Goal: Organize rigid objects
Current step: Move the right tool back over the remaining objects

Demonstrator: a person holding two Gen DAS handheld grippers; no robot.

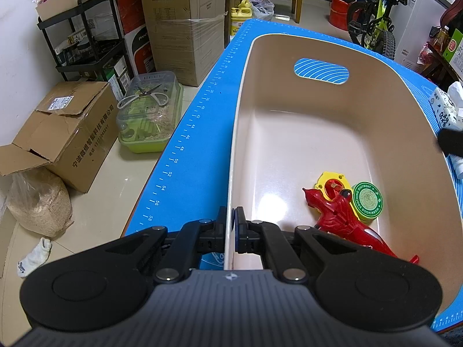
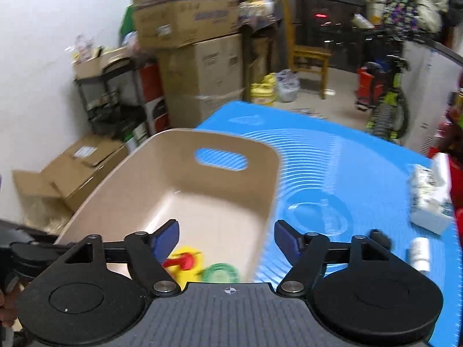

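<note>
A beige plastic bin (image 1: 376, 92) with a handle slot stands on the blue mat (image 1: 196, 133). My left gripper (image 1: 231, 219) is shut on the bin's left rim near its front corner. Inside the bin lie a red toy (image 1: 347, 222), a yellow toy piece (image 1: 324, 179) and a green ointment tin (image 1: 367, 199). In the right wrist view, which is blurred, my right gripper (image 2: 225, 240) is open and empty above the bin (image 2: 220, 141), over the red toy (image 2: 182, 261) and the green tin (image 2: 220, 273).
On the mat (image 2: 347, 179) right of the bin lie a white tissue pack (image 2: 431, 193) and a small white bottle (image 2: 419, 253). The tissue pack also shows in the left wrist view (image 1: 445, 110). Cardboard boxes (image 1: 66, 133), a green cage (image 1: 150, 112) and a bicycle (image 1: 376, 23) stand on the floor.
</note>
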